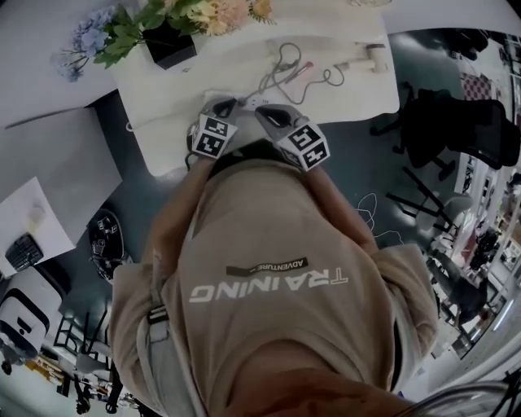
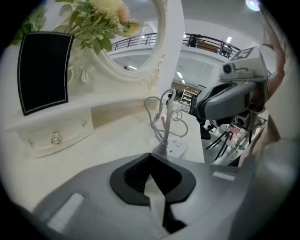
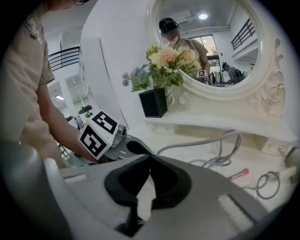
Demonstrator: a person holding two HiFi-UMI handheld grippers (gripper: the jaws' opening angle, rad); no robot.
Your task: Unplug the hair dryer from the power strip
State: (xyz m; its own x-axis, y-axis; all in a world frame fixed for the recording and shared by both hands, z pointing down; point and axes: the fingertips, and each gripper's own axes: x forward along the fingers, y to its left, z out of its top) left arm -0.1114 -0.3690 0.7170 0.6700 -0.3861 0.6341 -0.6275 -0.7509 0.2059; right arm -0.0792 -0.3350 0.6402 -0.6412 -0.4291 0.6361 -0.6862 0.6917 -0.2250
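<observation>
a person in a beige sweatshirt leans over a white table. an oval mirror in a carved white frame stands at the back of the table, and beside it a black vase holds flowers. the left gripper and the right gripper hover close together over the near edge, each with its jaws pressed together on nothing. the white hair dryer, as far as it can be made out, lies at the far right of the table, well apart from both. just ahead of the left gripper the white power strip lies flat with a grey plug seated in it. its cord rises in loops, and a small pink stick lies among the cables.
</observation>
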